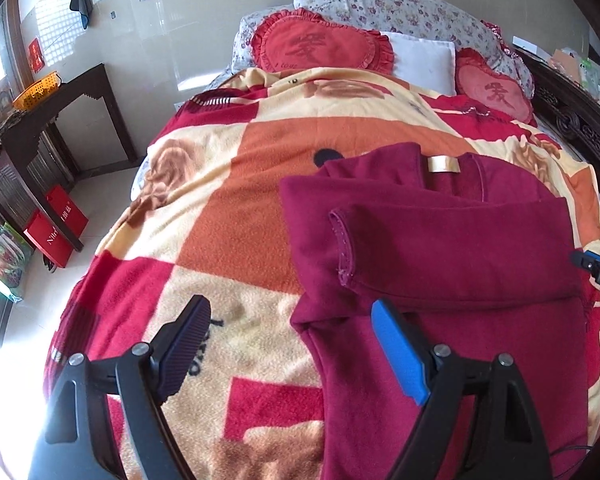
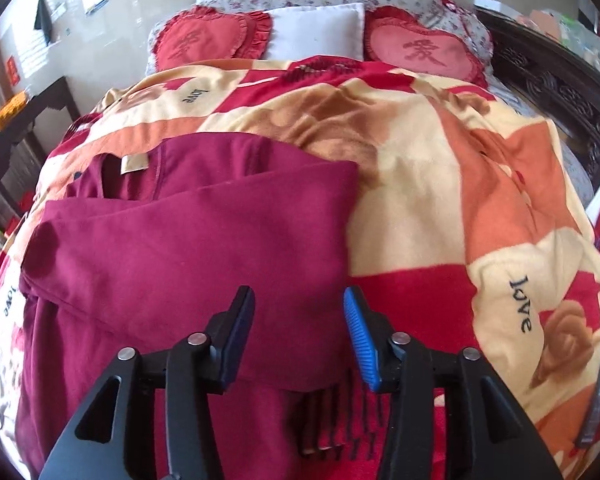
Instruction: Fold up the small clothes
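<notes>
A maroon long-sleeved top (image 1: 460,248) lies flat on the patterned fleece blanket (image 1: 228,216) of a bed, its tan neck label (image 1: 444,164) towards the pillows. One sleeve is folded across the chest, and its cuff (image 1: 342,240) lies near the top's left edge. My left gripper (image 1: 290,308) hovers open and wide over that edge, with nothing between its fingers. In the right wrist view the top (image 2: 188,240) fills the left half. My right gripper (image 2: 299,294) stands open just above the top's right edge, its pads clear of the cloth.
Two red heart cushions (image 1: 320,46) (image 2: 424,50) and a white pillow (image 2: 316,30) lie at the head of the bed. A dark wooden side table (image 1: 60,120) and red bags (image 1: 56,224) stand on the floor at the left. A carved dark bed frame (image 2: 556,92) runs along the right.
</notes>
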